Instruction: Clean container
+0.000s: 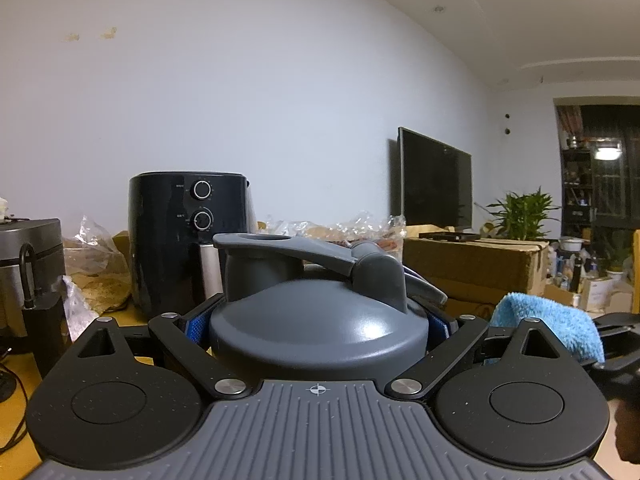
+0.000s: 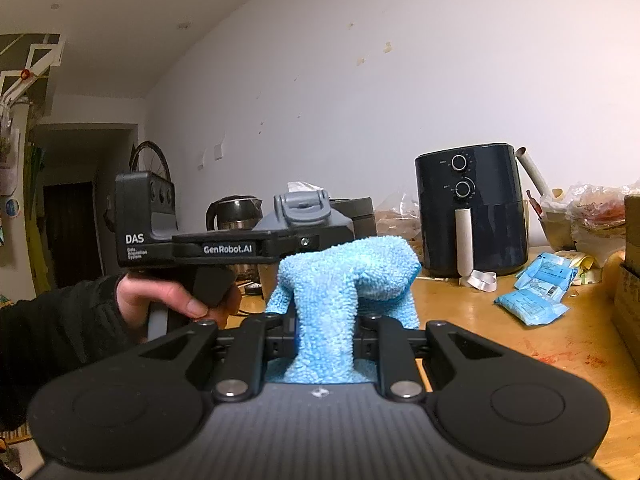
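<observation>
A grey container (image 1: pixel 320 328) with a domed lid and a flip cap sits between the blue pads of my left gripper (image 1: pixel 318 322), which is shut on it just below the lid. In the right wrist view the same container (image 2: pixel 302 210) shows beyond the left gripper (image 2: pixel 296 245), held by a hand (image 2: pixel 168 296) in a dark sleeve. My right gripper (image 2: pixel 324 340) is shut on a light blue cloth (image 2: pixel 344 276), which bunches up in front of it, to the right of the container. From the left wrist the cloth (image 1: pixel 552 324) appears at the right.
A black air fryer (image 2: pixel 472 208) stands at the back of the wooden table (image 2: pixel 500 320), with blue packets (image 2: pixel 536 304) and plastic bags to its right. A steel kettle (image 2: pixel 234 212) is behind the left gripper. A cardboard box (image 1: pixel 476 268), a TV (image 1: pixel 436 180) and a plant (image 1: pixel 520 212) are further right.
</observation>
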Demonstrator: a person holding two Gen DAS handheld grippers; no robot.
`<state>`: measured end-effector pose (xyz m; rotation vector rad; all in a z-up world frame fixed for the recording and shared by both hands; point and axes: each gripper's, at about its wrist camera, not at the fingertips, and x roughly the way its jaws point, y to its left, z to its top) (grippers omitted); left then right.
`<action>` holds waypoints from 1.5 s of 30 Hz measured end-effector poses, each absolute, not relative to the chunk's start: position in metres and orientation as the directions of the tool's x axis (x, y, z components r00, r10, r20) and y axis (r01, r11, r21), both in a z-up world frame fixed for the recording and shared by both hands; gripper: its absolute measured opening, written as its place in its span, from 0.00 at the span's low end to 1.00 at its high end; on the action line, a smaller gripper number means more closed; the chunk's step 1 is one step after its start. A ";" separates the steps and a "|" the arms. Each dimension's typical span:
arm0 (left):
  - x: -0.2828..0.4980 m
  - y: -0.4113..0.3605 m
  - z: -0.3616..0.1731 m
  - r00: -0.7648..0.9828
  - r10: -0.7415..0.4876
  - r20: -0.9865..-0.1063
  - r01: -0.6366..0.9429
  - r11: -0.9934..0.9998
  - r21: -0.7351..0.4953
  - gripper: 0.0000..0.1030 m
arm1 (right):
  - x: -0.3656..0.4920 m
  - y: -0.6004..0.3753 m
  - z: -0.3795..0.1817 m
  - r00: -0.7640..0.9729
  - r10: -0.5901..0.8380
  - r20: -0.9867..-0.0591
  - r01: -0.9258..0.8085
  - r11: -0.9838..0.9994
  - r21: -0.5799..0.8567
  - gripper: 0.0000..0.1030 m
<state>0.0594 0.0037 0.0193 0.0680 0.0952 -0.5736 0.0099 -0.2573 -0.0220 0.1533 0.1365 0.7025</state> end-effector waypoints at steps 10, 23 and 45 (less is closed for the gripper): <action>0.056 0.003 0.021 0.854 -0.512 -0.096 0.517 0.855 0.039 0.93 | 0.011 -0.258 -0.015 0.757 0.651 -0.061 -0.631 0.752 0.189 0.16; 0.056 0.002 0.024 0.853 -0.510 -0.106 0.517 0.855 0.048 0.93 | 0.021 -0.254 -0.007 0.765 0.641 -0.061 -0.622 0.761 0.183 0.16; 0.035 -0.018 0.024 0.939 -0.337 -0.073 0.342 0.935 0.088 0.95 | 0.015 -0.265 -0.015 0.775 0.627 -0.075 -0.604 0.771 0.200 0.16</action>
